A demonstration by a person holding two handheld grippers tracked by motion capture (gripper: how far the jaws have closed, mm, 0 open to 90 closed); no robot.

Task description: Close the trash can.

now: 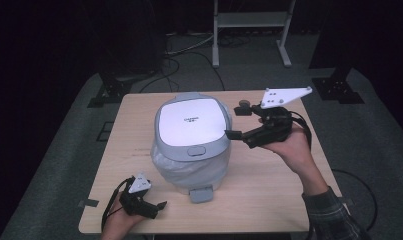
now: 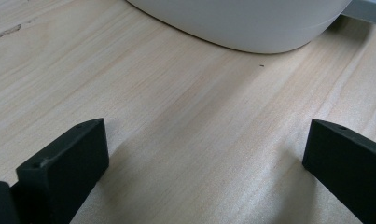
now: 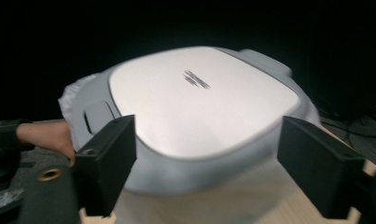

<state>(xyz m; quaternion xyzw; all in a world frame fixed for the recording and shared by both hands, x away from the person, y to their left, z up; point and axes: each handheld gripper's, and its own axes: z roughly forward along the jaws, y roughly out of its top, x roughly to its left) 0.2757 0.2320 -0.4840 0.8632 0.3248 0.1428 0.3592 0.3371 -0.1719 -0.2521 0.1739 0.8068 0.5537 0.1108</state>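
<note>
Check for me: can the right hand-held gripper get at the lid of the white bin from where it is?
Probably yes. The right hand-held gripper is open and level with the lid at its right edge, with nothing between them.

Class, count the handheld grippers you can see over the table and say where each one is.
2. The left gripper lies low at the table's near-left corner, jaws open beside the bin. The right gripper is held up at the bin's right side, jaws open toward its lid.
</note>
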